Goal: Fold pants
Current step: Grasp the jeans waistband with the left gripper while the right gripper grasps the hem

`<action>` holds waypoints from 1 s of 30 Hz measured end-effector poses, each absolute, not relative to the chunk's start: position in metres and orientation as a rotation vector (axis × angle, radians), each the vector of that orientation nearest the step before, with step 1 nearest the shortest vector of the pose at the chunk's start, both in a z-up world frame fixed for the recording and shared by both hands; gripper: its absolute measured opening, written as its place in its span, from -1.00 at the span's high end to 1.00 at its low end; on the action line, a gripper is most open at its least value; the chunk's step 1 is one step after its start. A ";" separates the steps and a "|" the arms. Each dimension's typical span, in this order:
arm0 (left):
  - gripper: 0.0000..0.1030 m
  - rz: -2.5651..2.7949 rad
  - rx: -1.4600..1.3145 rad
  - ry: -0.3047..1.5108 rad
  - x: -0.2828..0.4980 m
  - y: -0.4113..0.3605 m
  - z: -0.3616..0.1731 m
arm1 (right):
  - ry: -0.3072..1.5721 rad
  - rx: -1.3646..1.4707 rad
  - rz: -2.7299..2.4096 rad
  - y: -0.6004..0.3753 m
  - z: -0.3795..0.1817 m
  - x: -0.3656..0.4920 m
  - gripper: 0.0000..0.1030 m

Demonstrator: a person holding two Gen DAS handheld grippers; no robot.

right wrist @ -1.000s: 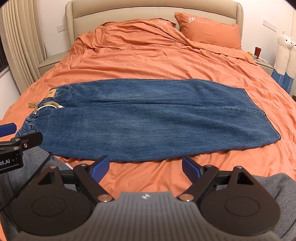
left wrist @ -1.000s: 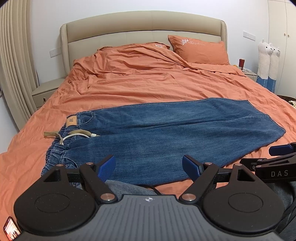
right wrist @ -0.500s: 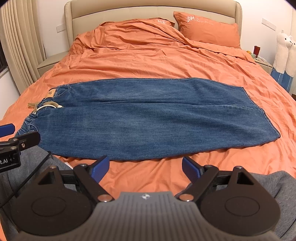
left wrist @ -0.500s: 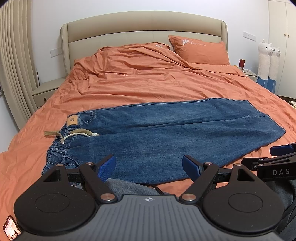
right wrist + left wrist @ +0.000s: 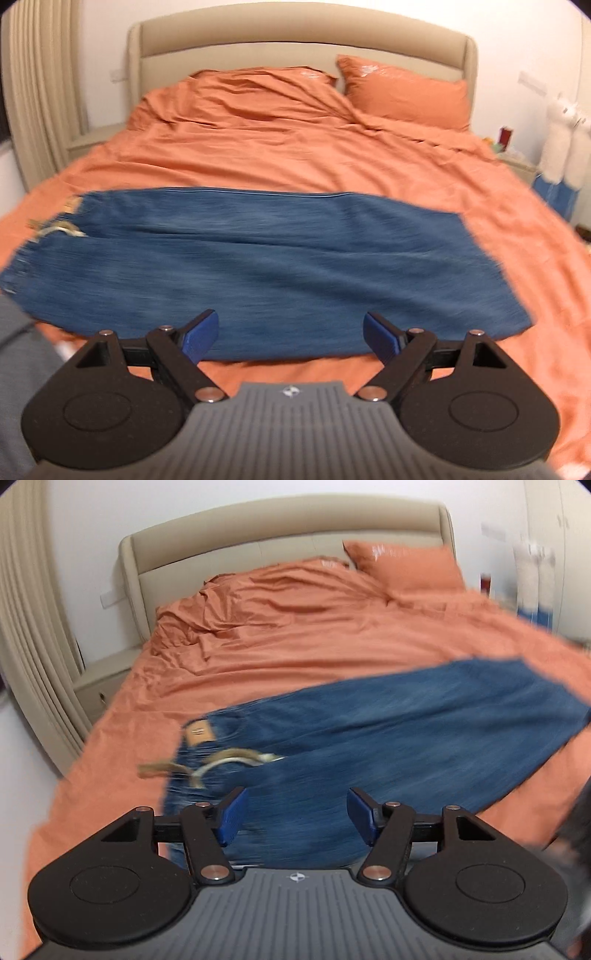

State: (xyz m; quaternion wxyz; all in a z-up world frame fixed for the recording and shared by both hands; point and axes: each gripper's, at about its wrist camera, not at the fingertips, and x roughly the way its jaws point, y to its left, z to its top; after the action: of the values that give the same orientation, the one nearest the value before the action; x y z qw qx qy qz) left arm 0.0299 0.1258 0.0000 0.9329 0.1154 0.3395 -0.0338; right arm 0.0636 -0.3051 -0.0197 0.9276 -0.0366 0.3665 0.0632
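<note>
Blue denim pants (image 5: 258,266) flat across orange bedcover (image 5: 295,155), waistband left. Left gripper (image 5: 293,816) over waist end, jaws just been narrowing, gap empty. Right gripper (image 5: 290,336) at near edge, spread wide, gripping nothing.

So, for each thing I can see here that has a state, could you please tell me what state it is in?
jeans: spread flat across the bed, legs together, not yet folded
drawstring: loose, lying out at the waistband
left gripper: open, jaws have just been closing, nothing between them
right gripper: open, nothing held
duvet: wrinkled near the pillows
</note>
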 end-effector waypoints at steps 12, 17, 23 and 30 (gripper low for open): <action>-0.39 -0.286 0.691 0.856 0.066 0.162 -0.099 | 0.872 0.039 0.002 -0.391 -0.029 0.120 -0.09; -0.29 -0.321 0.842 0.914 0.074 0.163 -0.138 | 0.890 0.016 -0.033 -0.409 -0.032 0.126 0.07; -0.14 -0.301 0.998 0.882 0.073 0.153 -0.167 | 0.858 -0.063 -0.052 -0.436 -0.026 0.127 0.23; 0.66 -0.157 0.862 0.844 0.084 0.148 -0.150 | 0.866 -0.232 -0.041 -0.491 -0.024 0.134 0.25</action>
State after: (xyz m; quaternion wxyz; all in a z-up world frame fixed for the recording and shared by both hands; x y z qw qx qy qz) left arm 0.0844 0.1479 -0.1501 0.8207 0.4048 0.3966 -0.0735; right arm 0.1340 -0.4913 -0.0240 0.9009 -0.1121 0.4188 -0.0199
